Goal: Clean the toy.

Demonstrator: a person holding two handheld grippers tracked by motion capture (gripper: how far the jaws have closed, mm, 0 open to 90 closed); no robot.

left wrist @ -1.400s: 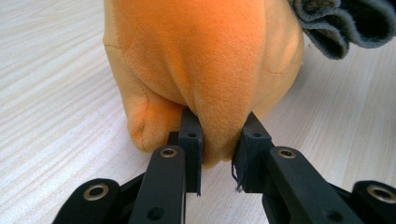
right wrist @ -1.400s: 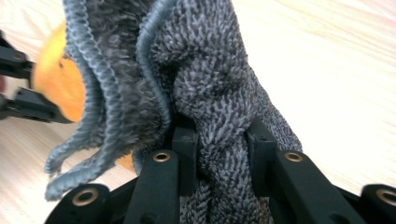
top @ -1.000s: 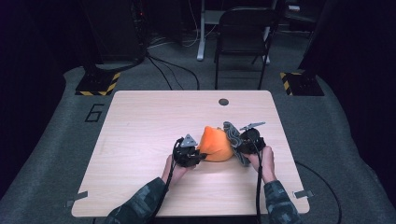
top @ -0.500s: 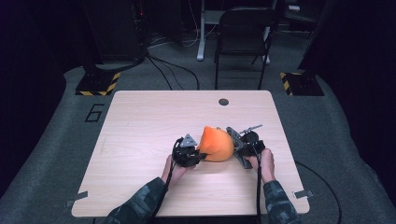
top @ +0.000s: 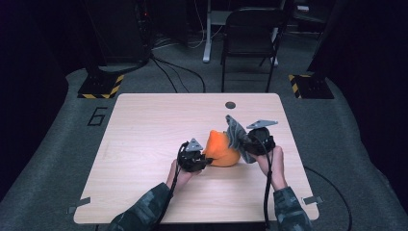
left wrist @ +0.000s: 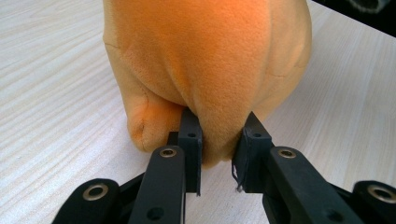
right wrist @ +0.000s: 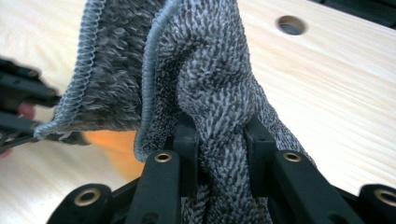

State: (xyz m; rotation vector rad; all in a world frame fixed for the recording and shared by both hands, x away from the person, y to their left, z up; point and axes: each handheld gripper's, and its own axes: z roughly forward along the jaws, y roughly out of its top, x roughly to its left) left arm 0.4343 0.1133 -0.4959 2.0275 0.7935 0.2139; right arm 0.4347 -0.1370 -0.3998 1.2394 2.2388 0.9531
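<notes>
An orange plush toy (top: 222, 149) sits on the wooden table (top: 154, 125), right of centre. My left gripper (top: 204, 161) is at the toy's left side, shut on a fold of the orange plush (left wrist: 210, 60) low on its body. My right gripper (top: 243, 139) is lifted at the toy's right, shut on a grey knitted cloth (top: 236, 134) that stands up and drapes from its jaws. In the right gripper view the grey cloth (right wrist: 201, 79) bunches between the pads, and a patch of the orange toy (right wrist: 119, 147) shows behind it.
A round hole (top: 230, 105) lies in the table near its far edge. A dark chair (top: 250, 43) stands beyond the table on the floor. Striped floor markers (top: 101, 89) sit at the far corners.
My right gripper has risen with the grey cloth, pulling it up beside the orange toy. The left gripper and the toy have stayed where they were.
</notes>
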